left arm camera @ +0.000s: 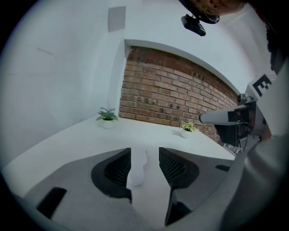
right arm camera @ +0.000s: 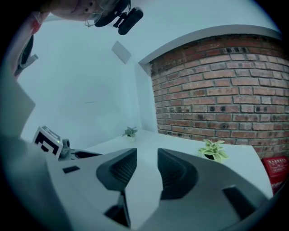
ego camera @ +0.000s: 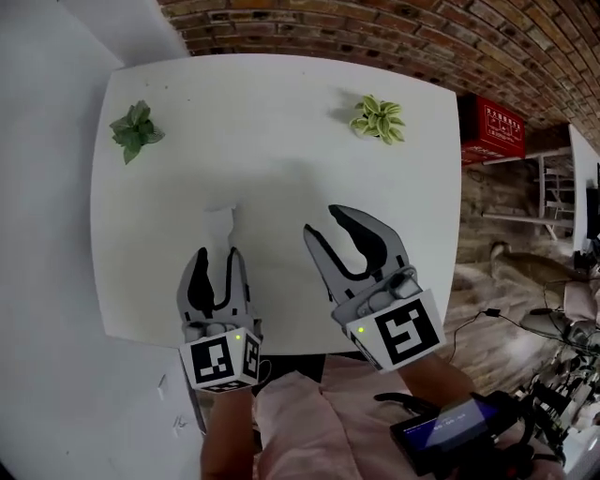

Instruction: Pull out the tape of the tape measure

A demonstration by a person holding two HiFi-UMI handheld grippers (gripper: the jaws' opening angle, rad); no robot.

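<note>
A small white tape measure (ego camera: 220, 221) lies on the white table (ego camera: 281, 122), hard to tell from the surface. My left gripper (ego camera: 217, 253) hovers just short of it, jaws open and empty. In the left gripper view the tape measure (left arm camera: 137, 168) shows through the gap of my left gripper (left arm camera: 144, 151), a little ahead of the tips. My right gripper (ego camera: 325, 221) is to the right of the tape measure, over the table's near half, jaws apart with nothing between them. The right gripper view shows only bare table between the jaws of that gripper (right arm camera: 146, 151).
Two small potted plants stand at the far corners, one on the left (ego camera: 136, 131) and one on the right (ego camera: 378, 119). A brick wall (ego camera: 375, 28) runs behind the table. A red box (ego camera: 494, 127) sits past the right edge. The table's near edge is under my hands.
</note>
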